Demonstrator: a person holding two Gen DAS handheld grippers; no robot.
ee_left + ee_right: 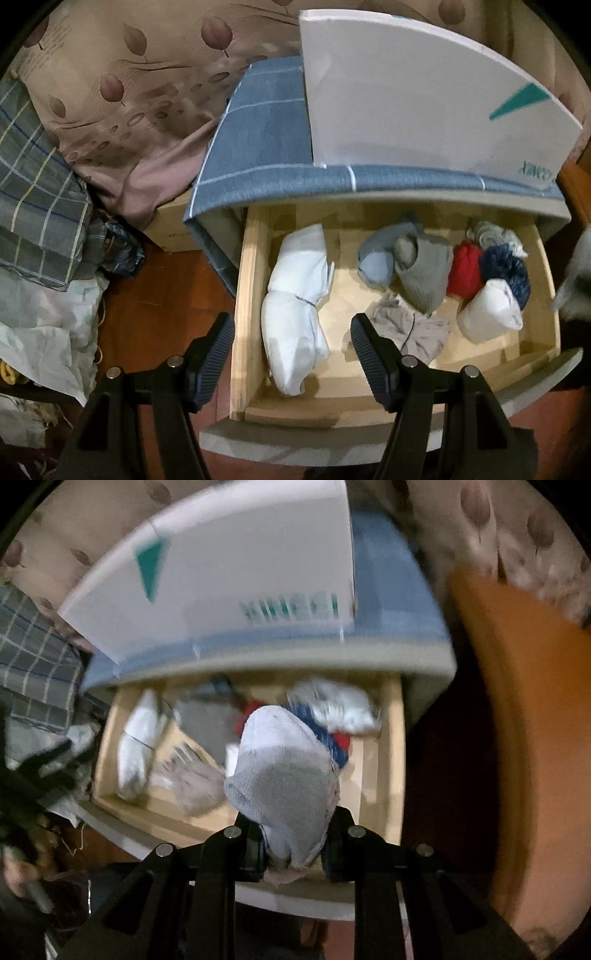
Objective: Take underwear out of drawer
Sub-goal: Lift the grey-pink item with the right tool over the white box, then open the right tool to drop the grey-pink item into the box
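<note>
Over the open wooden drawer [247, 295] at frame centre, the right gripper [293, 849] pinches a grey-white bundle [284, 771]; lift it straight clear; the left gripper [291, 354], fingers spread and empty, should settle squarely over the white roll [295, 310].

Box [424, 99] atop cabinet [258, 140], rolled clothes [295, 306] in drawer [247, 295] below
</note>
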